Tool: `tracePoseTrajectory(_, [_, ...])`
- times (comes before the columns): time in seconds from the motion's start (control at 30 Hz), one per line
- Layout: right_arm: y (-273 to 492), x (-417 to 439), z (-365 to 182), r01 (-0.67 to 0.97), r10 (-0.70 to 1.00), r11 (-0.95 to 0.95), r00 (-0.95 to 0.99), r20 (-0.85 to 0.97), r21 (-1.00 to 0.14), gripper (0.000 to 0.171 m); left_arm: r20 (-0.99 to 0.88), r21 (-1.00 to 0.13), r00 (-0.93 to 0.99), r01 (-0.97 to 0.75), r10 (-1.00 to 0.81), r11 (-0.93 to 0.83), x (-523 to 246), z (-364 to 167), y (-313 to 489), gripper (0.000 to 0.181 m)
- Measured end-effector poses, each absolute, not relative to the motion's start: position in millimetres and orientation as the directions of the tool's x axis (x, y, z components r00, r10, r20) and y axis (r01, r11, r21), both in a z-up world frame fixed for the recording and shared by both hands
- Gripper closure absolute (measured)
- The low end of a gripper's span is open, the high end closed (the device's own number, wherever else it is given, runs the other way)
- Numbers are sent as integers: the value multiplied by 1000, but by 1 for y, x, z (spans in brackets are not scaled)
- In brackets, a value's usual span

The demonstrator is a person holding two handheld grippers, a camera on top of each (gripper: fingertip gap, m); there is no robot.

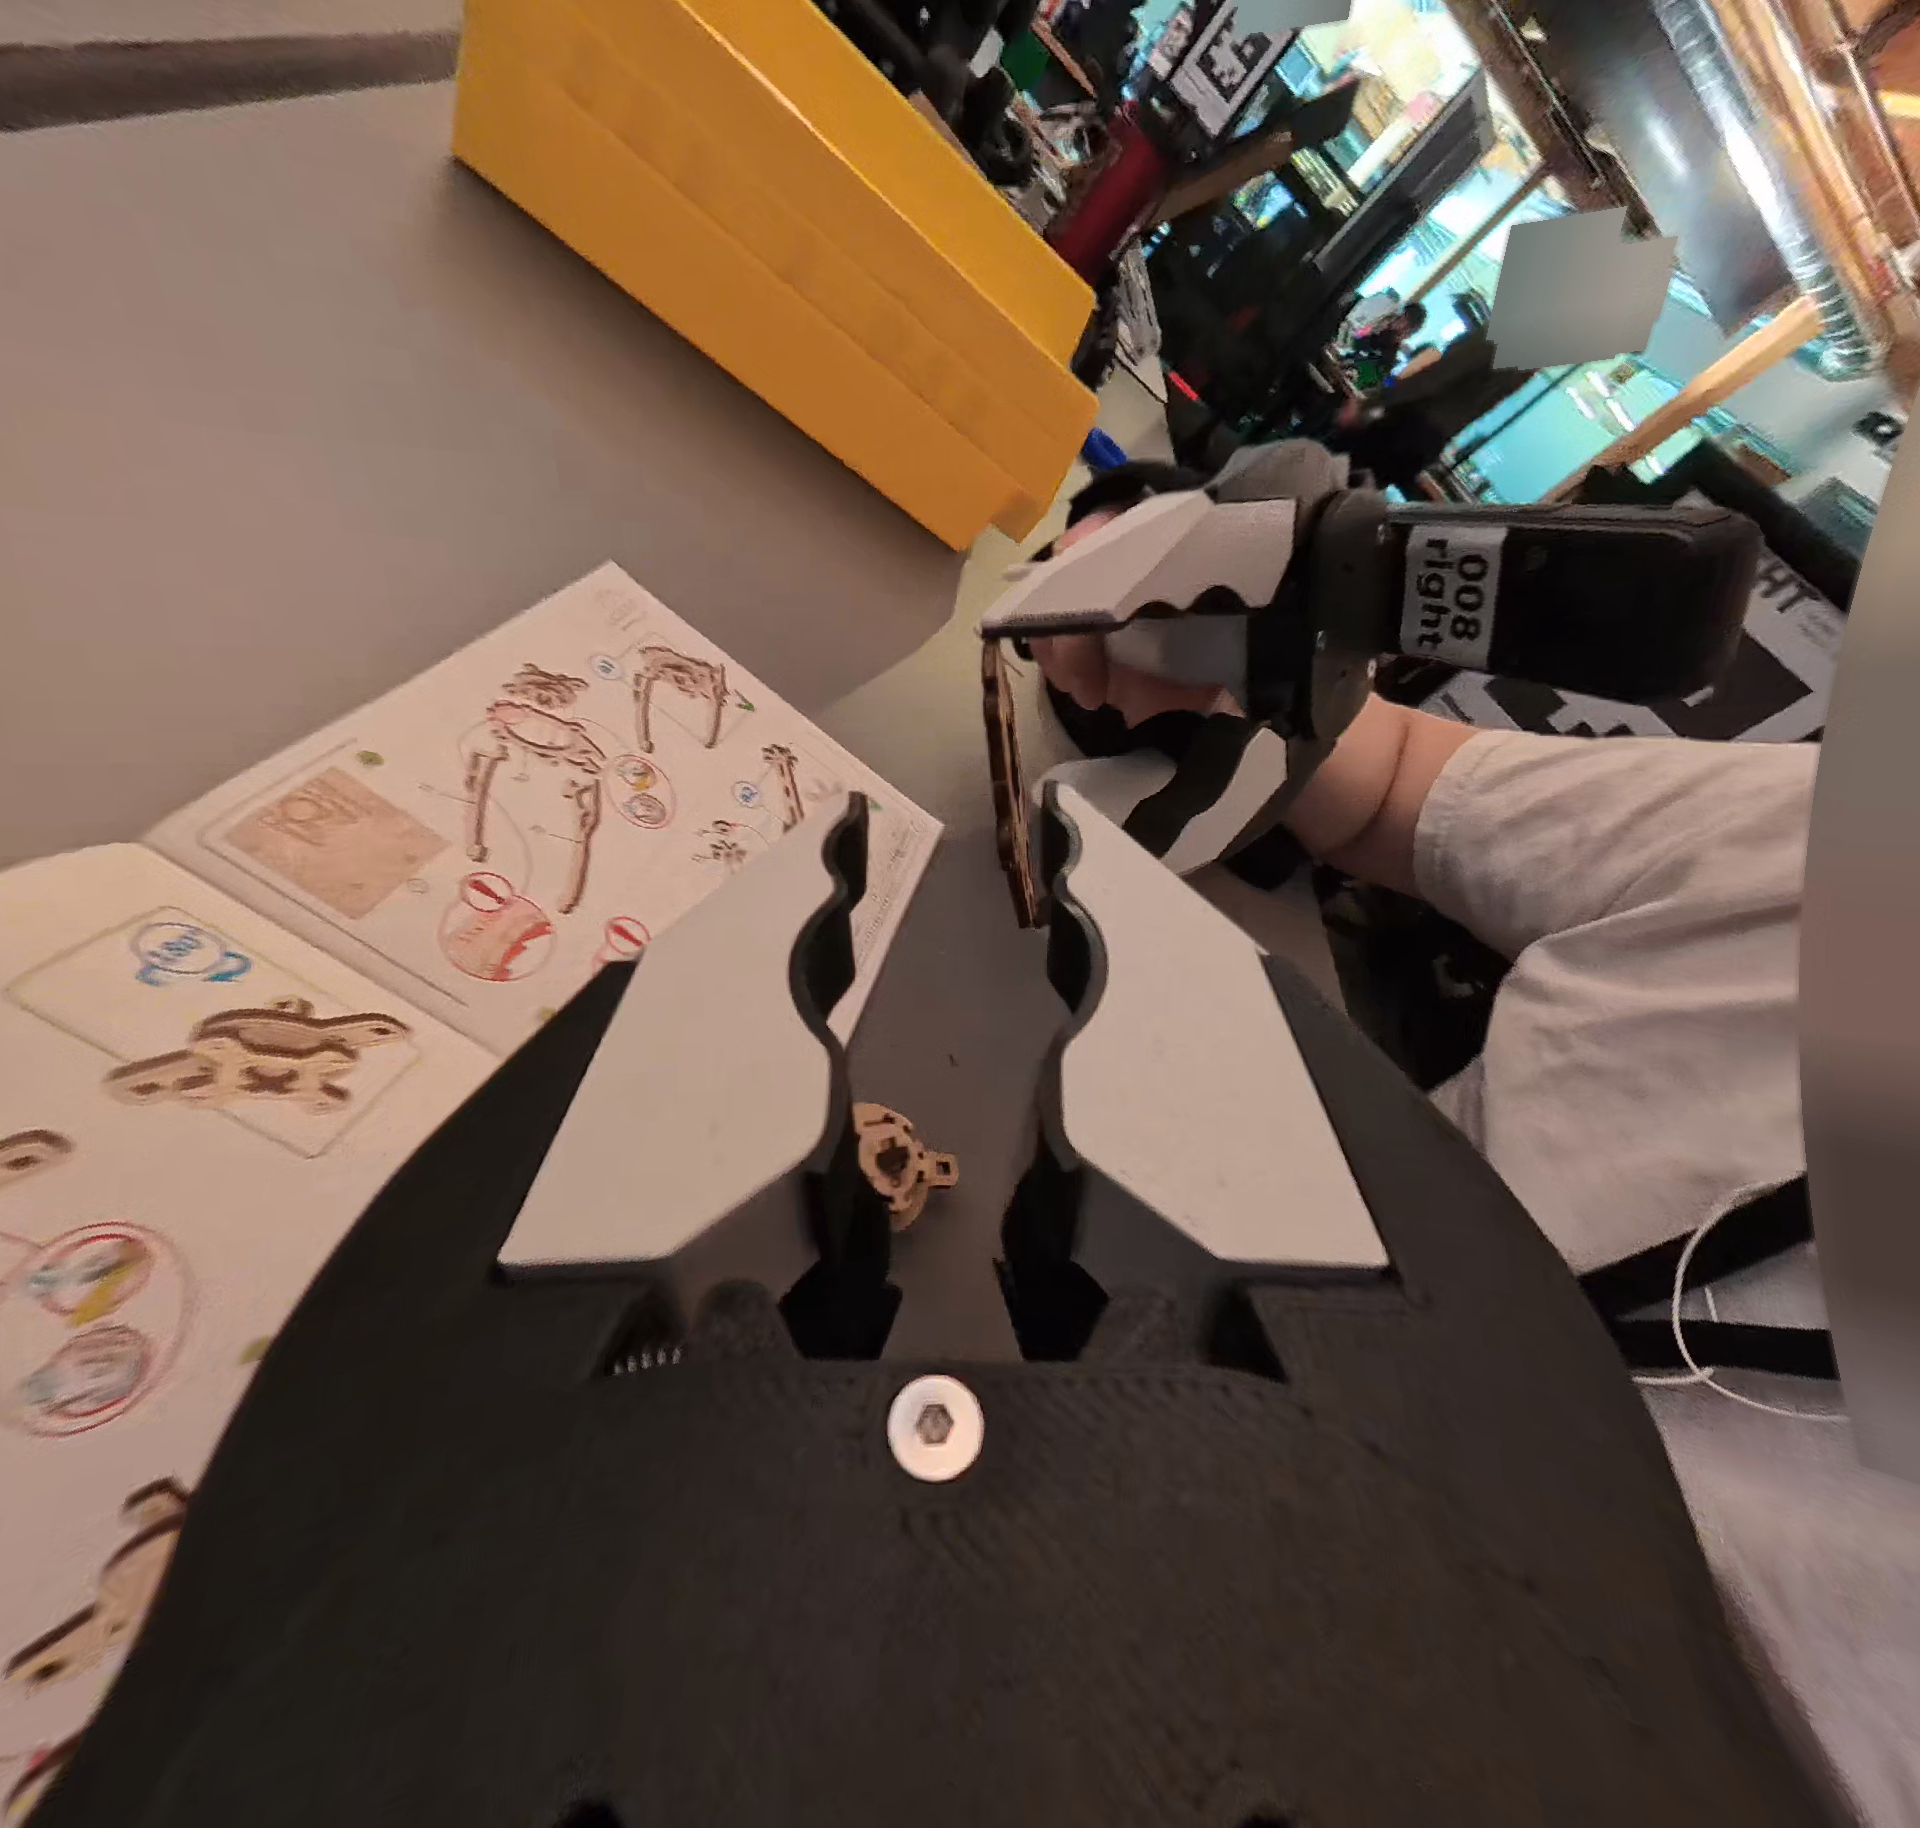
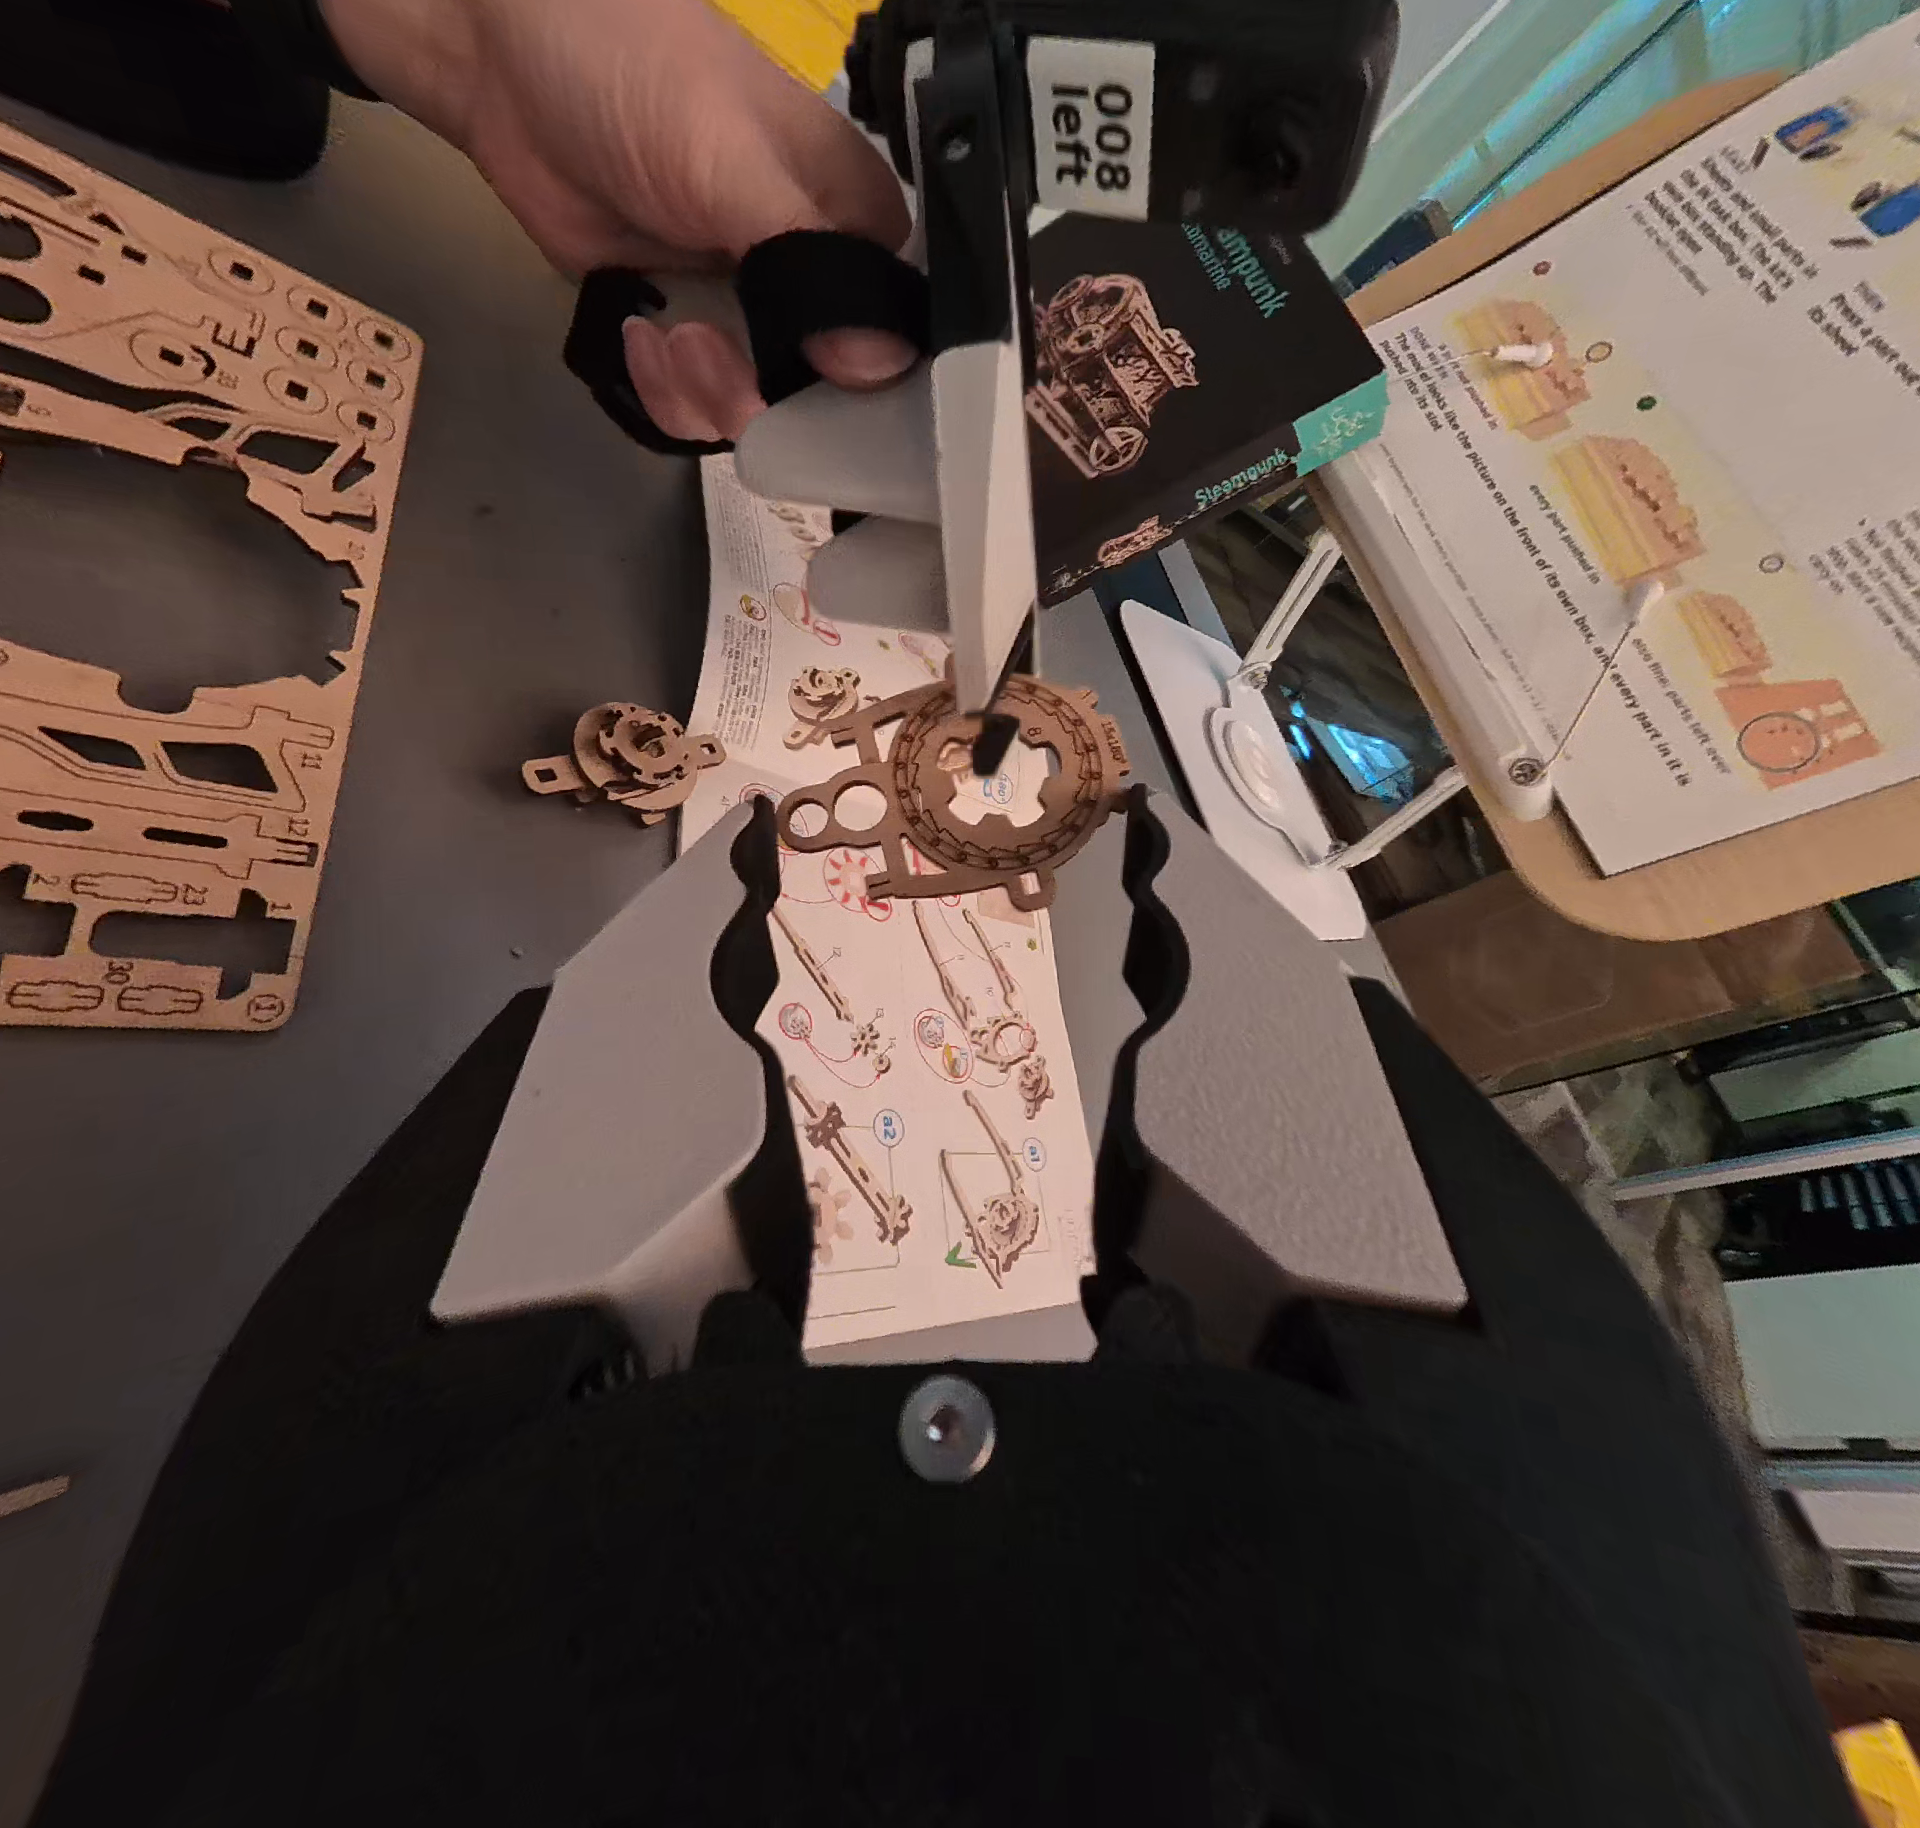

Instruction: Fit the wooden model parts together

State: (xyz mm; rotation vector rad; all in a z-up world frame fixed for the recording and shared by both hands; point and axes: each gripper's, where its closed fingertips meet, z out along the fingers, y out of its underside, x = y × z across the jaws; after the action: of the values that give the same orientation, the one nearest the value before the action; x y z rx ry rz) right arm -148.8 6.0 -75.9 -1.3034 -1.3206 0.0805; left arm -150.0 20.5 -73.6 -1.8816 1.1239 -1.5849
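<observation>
Grey worktop (image 2: pixel 520 583) below, my right gripper (image 2: pixel 948 812) clamps the ring plate (image 2: pixel 1070 770) edgewise aloft, left gripper (image 1: pixel 954 802) jaws gaping empty alongside; it looks light, thin and snappable, so I grip rims only.

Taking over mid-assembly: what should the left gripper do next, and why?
Probably close the left gripper on the gear plate: its open jaws straddle the plate's edge, which the right gripper pinches between its tips. That would free the right for the hub lying loose on the table.
</observation>
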Motion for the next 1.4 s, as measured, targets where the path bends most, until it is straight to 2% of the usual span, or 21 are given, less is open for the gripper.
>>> tracePoseTrajectory(0.07, [4, -150, -76, 610, 666, 387, 334, 667, -692, 104, 602, -750, -5, -346, -798, -564, -146, -80, 14, 154])
tracePoseTrajectory(0.17, [8, -149, -76, 628, 640, 394, 336, 690, -671, 104, 562, -786, -76, -360, -824, -503, -144, -74, 4, 180])
tracePoseTrajectory(0.33, [8, -149, -69, 591, 636, 416, 354, 686, -691, 106, 515, -816, -81, -349, -853, -460, -145, -71, 7, 181])
tracePoseTrajectory(0.43, [12, -138, -52, 518, 622, 430, 423, 658, -739, 96, 488, -839, -43, -297, -872, -455, -150, -69, 21, 181])
tracePoseTrajectory(0.5, [18, -125, -39, 415, 655, 392, 500, 566, -821, 97, 481, -849, -18, -260, -876, -461, -155, -67, 32, 181])
tracePoseTrajectory(0.6, [33, -102, -24, 223, 717, 248, 612, 334, -943, 104, 506, -847, 0, -188, -863, -497, -161, -61, 45, 181])
tracePoseTrajectory(0.7, [43, -83, -17, 75, 729, 143, 667, 156, -987, 108, 496, -855, 20, -160, -868, -493, -164, -60, 52, 181])
tracePoseTrajectory(0.77, [42, -78, -14, 39, 751, 108, 652, 107, -993, 108, 477, -864, 30, -168, -878, -475, -164, -62, 53, 181])
tracePoseTrajectory(0.97, [49, -74, -25, 15, 790, -32, 612, -17, -999, 124, 454, -877, 21, -169, -891, -450, -160, -65, 49, 181])
tracePoseTrajectory(1.07, [61, -85, -10, -98, 792, -110, 593, -147, -989, 122, 460, -877, -6, -160, -888, -453, -160, -61, 44, 181])
tracePoseTrajectory(1.17, [70, -118, 2, -138, 827, -253, 483, -288, -958, 120, 439, -891, -19, -136, -898, -433, -163, -53, 43, 181])
tracePoseTrajectory(1.3, [71, -154, 15, -157, 870, -209, 421, -257, -965, 119, 457, -888, -57, -93, -888, -451, -166, -46, 40, 181])
tracePoseTrajectory(1.4, [62, -170, -15, -106, 890, -292, 334, -311, -951, 114, 468, -881, -54, -104, -882, -462, -165, -51, 41, 181])
